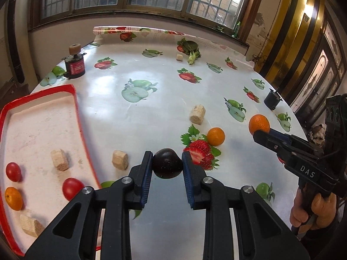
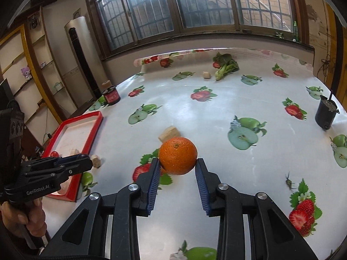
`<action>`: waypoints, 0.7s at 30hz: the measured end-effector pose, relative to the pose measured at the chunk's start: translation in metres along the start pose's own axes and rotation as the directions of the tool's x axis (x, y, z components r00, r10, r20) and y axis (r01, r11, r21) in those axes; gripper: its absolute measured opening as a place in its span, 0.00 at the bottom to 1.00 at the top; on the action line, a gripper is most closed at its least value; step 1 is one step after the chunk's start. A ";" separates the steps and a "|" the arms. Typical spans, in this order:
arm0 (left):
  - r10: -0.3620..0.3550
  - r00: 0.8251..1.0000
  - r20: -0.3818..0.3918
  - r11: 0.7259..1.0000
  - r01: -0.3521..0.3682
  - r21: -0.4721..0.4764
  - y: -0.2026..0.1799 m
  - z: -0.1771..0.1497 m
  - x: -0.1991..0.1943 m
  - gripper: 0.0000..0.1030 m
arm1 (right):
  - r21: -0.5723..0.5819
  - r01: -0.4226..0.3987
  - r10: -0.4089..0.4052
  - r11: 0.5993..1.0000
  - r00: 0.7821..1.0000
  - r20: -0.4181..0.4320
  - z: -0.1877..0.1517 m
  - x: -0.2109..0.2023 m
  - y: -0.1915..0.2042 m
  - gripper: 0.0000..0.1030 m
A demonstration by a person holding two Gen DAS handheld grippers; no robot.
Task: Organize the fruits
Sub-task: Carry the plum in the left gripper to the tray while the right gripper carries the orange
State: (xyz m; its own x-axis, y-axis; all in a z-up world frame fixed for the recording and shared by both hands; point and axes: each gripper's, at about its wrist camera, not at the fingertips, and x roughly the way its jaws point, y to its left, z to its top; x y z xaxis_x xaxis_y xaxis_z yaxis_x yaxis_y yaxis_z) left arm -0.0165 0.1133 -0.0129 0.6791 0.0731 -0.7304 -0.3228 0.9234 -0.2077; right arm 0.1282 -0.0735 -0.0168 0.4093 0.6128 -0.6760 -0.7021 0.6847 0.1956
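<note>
bare tablecloth [image 2: 216, 112] ahead, cork [image 1: 197, 113] midway

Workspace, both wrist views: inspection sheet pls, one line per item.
Surface: table under glossy fruit-print cloth.
Job's things: dark plum and orange held; second orange on cloth; red tray holds two tomatoes, a small orange.
Clutter: cork-like blocks, leafy greens, red-labelled jar, black cup.
Grippers: left gripper shut on plum; right gripper shut on orange.
Cables: nothing seen on table.
Surroundings: barred windows, shelves.
</note>
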 end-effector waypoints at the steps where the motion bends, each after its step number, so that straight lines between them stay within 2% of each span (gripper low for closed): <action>1: 0.008 1.000 0.006 1.000 -0.008 -0.005 0.004 0.000 -0.004 0.24 | -0.009 -0.009 0.009 1.000 1.000 -0.002 0.000 0.000 0.007 0.33; 12: 0.073 0.996 0.050 0.995 -0.069 -0.073 0.049 -0.004 -0.032 0.24 | -0.079 -0.091 0.089 0.993 0.996 -0.028 0.000 0.013 0.068 0.33; 21: 0.104 0.992 0.076 0.989 -0.095 -0.111 0.070 -0.006 -0.047 0.24 | -0.120 -0.127 0.122 0.985 0.991 -0.052 0.000 0.022 0.098 0.33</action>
State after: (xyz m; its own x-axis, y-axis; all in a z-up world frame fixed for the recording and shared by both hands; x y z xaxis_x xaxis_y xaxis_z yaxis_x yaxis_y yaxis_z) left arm -0.0751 0.1725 0.0024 0.6902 0.1968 -0.6963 -0.4566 0.8650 -0.2081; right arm 0.0681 0.0069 -0.0128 0.2899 0.6705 -0.6829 -0.8132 0.5488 0.1935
